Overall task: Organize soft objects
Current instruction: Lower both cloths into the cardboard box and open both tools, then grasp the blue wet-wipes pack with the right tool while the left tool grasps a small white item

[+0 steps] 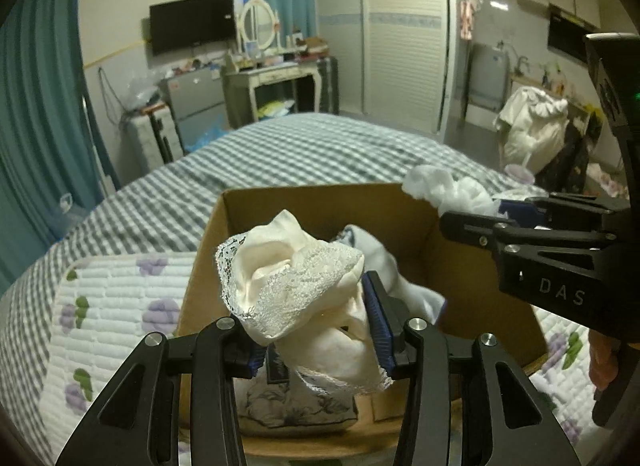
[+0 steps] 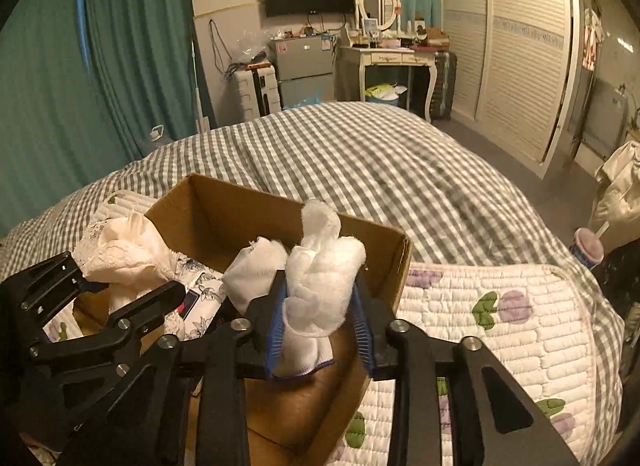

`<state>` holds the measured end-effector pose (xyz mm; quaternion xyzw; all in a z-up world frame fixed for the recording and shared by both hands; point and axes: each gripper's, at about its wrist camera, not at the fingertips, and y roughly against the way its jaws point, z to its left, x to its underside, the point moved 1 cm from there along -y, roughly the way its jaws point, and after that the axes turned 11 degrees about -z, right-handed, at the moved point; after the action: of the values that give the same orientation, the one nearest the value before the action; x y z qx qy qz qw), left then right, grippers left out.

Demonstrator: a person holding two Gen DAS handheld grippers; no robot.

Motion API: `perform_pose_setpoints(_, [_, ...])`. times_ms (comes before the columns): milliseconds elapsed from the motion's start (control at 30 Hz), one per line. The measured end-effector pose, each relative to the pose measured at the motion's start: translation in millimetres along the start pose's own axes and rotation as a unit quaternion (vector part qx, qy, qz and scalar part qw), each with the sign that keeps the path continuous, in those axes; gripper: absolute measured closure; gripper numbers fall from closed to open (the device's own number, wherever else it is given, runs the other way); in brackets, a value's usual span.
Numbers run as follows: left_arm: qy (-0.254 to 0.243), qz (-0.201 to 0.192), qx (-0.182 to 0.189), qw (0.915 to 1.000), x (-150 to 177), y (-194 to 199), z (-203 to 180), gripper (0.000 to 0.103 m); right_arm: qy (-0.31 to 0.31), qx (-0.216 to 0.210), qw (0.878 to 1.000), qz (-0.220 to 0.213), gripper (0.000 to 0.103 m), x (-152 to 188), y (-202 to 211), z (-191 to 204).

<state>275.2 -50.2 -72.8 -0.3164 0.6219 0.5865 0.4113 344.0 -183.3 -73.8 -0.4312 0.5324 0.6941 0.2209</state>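
My left gripper (image 1: pixel 320 330) is shut on a cream lace-trimmed garment (image 1: pixel 296 290) and holds it over an open cardboard box (image 1: pixel 304 201). The garment also shows in the right wrist view (image 2: pixel 128 250). My right gripper (image 2: pixel 320 318) is shut on a white fluffy cloth (image 2: pixel 320 274) above the box's right side (image 2: pixel 384 262). That cloth shows in the left wrist view (image 1: pixel 448 185) at the box's far right corner. Inside the box lie a floral fabric piece (image 1: pixel 296 402) and a white cloth (image 1: pixel 392 278).
The box sits on a white quilted pad with purple flowers (image 2: pixel 500 338) on a grey checked bed (image 2: pixel 380 161). A purple cup (image 2: pixel 588 250) stands at the bed's right. Teal curtains (image 2: pixel 100 85), a fridge and a dressing table lie beyond.
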Motion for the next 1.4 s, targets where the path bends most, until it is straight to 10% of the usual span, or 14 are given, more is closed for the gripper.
perform_pose_setpoints(133, [-0.004,-0.015,-0.024,0.9996,-8,9,-1,0.017,-0.005,0.020,0.999,-0.026,0.037,-5,17,-3])
perform_pose_setpoints(667, [-0.011,-0.138,-0.069,0.9880,-70,196,26,0.009,0.009,0.055,0.992,-0.110,0.031,-45,205,43])
perform_pose_setpoints(900, [0.002,-0.156,-0.077,0.9848,-47,247,57,0.002,0.035,0.046,0.989,-0.133,0.006,-25,265,93])
perform_pose_setpoints(1400, [0.026,-0.027,-0.080,0.9961,93,151,97,0.003,0.065,0.084,0.994,-0.024,0.006,115,150,132])
